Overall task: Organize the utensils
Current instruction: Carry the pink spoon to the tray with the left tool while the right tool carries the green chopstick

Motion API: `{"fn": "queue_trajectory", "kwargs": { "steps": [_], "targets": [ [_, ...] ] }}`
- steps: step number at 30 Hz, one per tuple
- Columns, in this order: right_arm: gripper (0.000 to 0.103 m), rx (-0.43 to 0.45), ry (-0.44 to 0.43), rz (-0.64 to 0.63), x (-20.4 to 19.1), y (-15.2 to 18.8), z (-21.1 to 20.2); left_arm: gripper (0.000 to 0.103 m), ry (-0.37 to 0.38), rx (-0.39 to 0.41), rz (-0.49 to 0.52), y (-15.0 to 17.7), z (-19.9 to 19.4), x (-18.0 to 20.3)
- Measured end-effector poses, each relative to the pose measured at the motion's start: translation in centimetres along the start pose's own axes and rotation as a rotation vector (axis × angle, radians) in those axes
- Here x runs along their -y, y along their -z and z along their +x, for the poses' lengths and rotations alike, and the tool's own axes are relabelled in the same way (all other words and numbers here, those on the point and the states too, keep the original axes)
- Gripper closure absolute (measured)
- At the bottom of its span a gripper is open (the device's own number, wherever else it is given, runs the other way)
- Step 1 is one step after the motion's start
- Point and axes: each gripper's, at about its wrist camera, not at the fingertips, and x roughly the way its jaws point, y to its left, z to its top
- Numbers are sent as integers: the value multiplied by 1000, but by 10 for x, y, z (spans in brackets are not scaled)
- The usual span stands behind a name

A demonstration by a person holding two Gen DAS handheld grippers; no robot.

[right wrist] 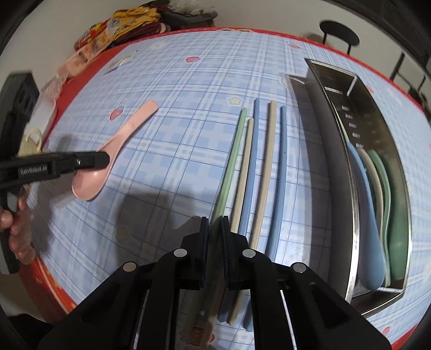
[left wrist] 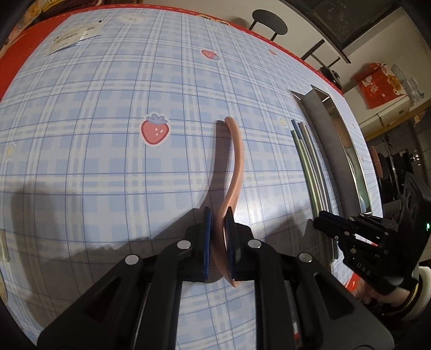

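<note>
My left gripper (left wrist: 217,215) is shut on the bowl of a pink spoon (left wrist: 237,158), whose handle points away over the table; it also shows in the right wrist view (right wrist: 115,150) with the left gripper (right wrist: 103,160) clamped on it. My right gripper (right wrist: 215,224) is shut on the near end of a green chopstick (right wrist: 231,161). Several more chopsticks (right wrist: 266,167), blue and beige, lie side by side on the table; they show in the left wrist view (left wrist: 309,167) too. A steel utensil tray (right wrist: 353,220) holds blue, beige and green spoons (right wrist: 369,215). The right gripper (left wrist: 327,219) appears in the left view.
The table has a blue plaid cloth (left wrist: 107,161) with strawberry prints and a red border. Snack bags (right wrist: 121,24) and clutter lie at the far left corner. A paper sheet (left wrist: 72,37) lies at the far edge. A black chair (right wrist: 339,33) stands behind the table.
</note>
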Motion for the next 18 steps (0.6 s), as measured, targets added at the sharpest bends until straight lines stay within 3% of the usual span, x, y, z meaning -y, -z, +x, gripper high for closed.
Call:
{"fn": "queue_trajectory", "kwargs": {
  "steps": [4,10,18],
  "targets": [
    [93,-7,21,-33,-4,1,-1,90,0,5,-24,8,-2,3],
    [96,-29,-66,40,5,14,-8,90,45,14,-111,38,-10,1],
    [97,-22,-137,90,15,31,-20,90,51,9,-144,66,-19,17]
  ]
}}
